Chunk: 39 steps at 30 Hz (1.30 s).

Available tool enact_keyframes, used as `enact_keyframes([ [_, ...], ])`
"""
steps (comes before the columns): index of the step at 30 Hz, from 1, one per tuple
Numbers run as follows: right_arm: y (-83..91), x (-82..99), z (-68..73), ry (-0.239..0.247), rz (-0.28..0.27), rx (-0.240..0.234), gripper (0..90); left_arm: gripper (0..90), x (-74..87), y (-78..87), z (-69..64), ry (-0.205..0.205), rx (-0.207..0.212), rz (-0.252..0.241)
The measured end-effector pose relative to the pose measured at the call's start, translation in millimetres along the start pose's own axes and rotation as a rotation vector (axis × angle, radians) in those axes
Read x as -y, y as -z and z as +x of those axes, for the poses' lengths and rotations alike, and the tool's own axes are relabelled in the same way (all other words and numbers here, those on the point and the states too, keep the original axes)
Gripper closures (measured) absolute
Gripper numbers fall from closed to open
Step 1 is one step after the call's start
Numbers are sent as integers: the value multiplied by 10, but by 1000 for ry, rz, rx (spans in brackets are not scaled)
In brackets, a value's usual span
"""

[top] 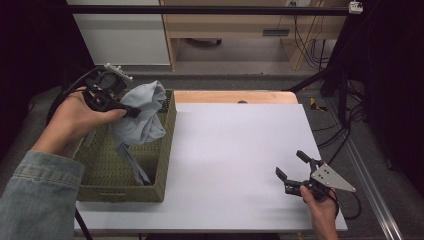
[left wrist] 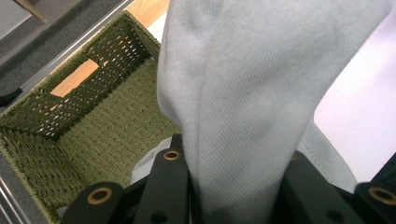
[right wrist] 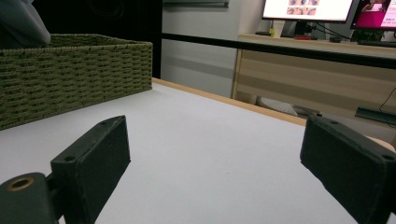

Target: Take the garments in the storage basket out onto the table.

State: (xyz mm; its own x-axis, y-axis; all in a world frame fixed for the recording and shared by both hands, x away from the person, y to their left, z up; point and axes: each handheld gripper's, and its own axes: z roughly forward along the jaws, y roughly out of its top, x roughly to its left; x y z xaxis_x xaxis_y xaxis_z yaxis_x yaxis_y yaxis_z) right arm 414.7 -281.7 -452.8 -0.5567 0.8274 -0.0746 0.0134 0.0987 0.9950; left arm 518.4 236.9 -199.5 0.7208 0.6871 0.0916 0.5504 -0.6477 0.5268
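Observation:
A pale grey-blue cloth (top: pixel 141 114) hangs bunched over the green woven basket (top: pixel 166 145) at the table's left, one end trailing down onto the basket floor. My left gripper (top: pixel 131 110) is shut on the cloth's upper part, held above the basket. In the left gripper view the cloth (left wrist: pixel 243 93) rises between the two black jaws, with the basket (left wrist: pixel 93 121) below. My right gripper (top: pixel 291 164) rests open near the table's front right corner, nothing between its fingers. From the right gripper view the basket (right wrist: pixel 70 74) stands at the far left, the cloth (right wrist: pixel 21 23) above its rim.
The white table top (top: pixel 235 150) stretches between basket and right gripper, with a wooden strip (top: pixel 235 96) along its far edge. Beyond stand a wooden desk (top: pixel 240 30), cables (top: pixel 310 45) and black frame bars. Monitors (right wrist: pixel 308 8) glow in the right gripper view.

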Motion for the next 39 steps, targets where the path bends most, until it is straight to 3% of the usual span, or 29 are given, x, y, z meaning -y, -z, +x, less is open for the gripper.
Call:
enact_keyframes([
  [15, -3, 0, 1, -4, 3, 1, 84, 742, -81, 26, -50, -7, 6, -20],
  [24, -6, 4, 3, -6, 9, 2, 84, 742, -183, 92, -153, -33, 15, -47],
  [39, -31, 23, 11, -2, 8, -9, 84, 742, -427, 157, -290, -84, 19, -31],
])
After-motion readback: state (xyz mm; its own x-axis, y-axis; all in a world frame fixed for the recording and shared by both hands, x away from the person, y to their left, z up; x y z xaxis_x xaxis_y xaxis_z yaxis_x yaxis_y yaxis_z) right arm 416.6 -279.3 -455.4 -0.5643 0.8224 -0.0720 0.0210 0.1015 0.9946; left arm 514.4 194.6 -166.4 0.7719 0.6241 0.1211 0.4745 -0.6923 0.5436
